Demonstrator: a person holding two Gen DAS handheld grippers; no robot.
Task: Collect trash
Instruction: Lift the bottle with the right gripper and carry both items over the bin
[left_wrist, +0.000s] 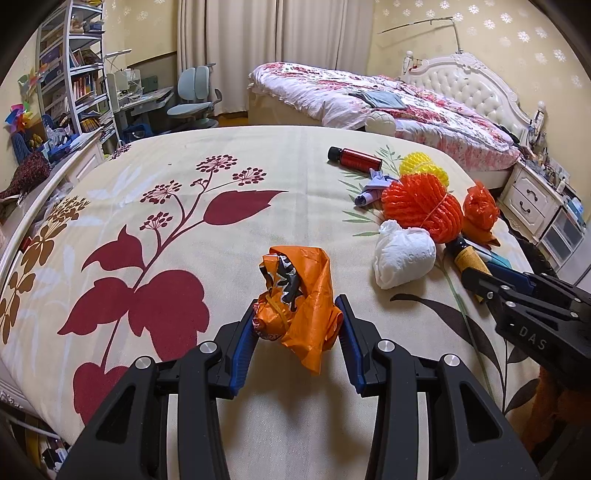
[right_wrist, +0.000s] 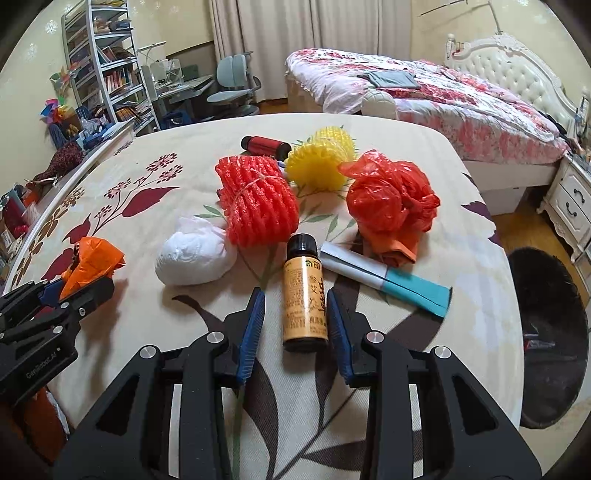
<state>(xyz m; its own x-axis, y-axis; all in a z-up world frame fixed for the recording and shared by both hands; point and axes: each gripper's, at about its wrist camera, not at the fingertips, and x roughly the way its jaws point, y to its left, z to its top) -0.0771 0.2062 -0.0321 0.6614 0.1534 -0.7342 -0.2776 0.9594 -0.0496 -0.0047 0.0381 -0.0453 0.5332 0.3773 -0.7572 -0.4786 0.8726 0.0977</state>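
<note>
Straddling the amber bottle (right_wrist: 305, 295), the right gripper (right_wrist: 295, 325) stands released, fingers level, just clear of both sides. Only this view shows the teal-and-white packet (right_wrist: 388, 278) at 2 o'clock. The left gripper (left_wrist: 298, 328) flanks an orange wrapper (left_wrist: 299, 299) on the floral tablecloth (left_wrist: 147, 206); its pads appear to touch without clamping. A white wad (left_wrist: 404, 254) lies at 2 o'clock.

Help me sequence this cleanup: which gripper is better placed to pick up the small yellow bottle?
Right. The right gripper has open jaws on either side of the yellow bottle, while the left gripper brackets the orange wrapper farther left.
</note>
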